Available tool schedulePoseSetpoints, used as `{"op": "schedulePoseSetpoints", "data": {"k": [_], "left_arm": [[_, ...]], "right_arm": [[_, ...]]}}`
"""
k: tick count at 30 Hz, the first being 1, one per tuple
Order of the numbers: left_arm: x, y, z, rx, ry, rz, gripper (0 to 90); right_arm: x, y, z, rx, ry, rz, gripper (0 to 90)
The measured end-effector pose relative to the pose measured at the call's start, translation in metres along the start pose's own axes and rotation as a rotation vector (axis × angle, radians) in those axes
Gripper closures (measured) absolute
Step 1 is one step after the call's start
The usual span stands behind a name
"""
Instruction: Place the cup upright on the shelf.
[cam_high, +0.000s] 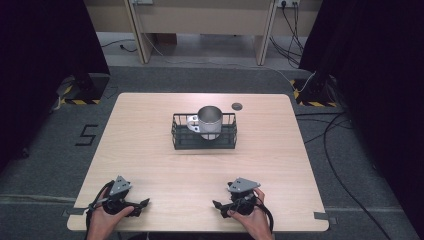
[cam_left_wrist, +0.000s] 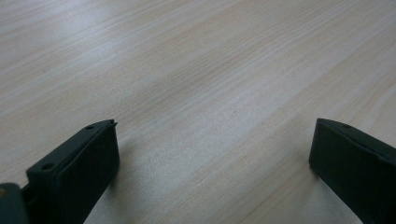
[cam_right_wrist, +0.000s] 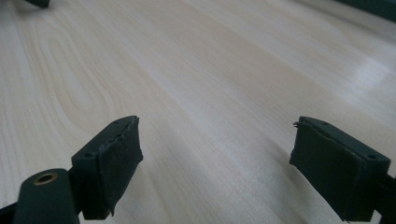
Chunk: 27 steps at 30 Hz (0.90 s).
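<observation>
While both tools rest at the near edge of the table (cam_high: 150, 150), nothing is yet in hand — judged the opening step, before any reach.

Item, left gripper (cam_high: 142, 205): held low at the near left, jaws spread wide, empty; in the left gripper view its pads (cam_left_wrist: 84, 163) frame bare wood.

Item, right gripper (cam_high: 217, 205): near right, jaws likewise parted and empty, pointing left toward its partner.

Item, wire basket (cam_high: 205, 142): black, mid-table toward the far side, well apart from both grippers.

Item, metal cup (cam_high: 210, 120): upright inside the basket, at its far middle, with a flat metal piece (cam_high: 192, 123) just beside it on the left.

Next move, by estimate — a forward reach to the basket, jaws kept apart to clear the wire rim.
</observation>
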<state>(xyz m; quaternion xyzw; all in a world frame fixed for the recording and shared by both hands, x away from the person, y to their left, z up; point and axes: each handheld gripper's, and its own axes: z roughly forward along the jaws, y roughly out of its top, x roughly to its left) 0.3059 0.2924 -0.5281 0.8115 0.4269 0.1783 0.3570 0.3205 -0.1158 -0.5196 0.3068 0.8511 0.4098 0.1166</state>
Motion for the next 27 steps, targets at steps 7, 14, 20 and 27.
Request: {"op": "schedulePoseSetpoints", "data": {"k": [7, 14, 20, 27], "left_arm": [[0.0000, 0.0000, 0.0000, 0.000, 0.000, 0.000, 0.9], [-0.0001, 0.0000, 0.0000, 0.000, 0.001, 0.000, 0.9], [-0.0001, -0.0001, 0.0000, 0.000, 0.000, 0.000, 0.9], [-0.0002, -0.0001, -0.0001, 0.000, 0.001, 0.000, 0.9]], "right_arm": [[0.0060, 0.0005, 0.0053, 0.082, -0.024, -0.056, 9.7], [0.0072, 0.0008, 0.0073, 0.101, -0.016, -0.064, 2.5], [0.0071, 0.0008, 0.0074, 0.101, -0.017, -0.065, 2.3], [0.0070, 0.0009, 0.0076, 0.102, -0.018, -0.066, 1.7]]}}
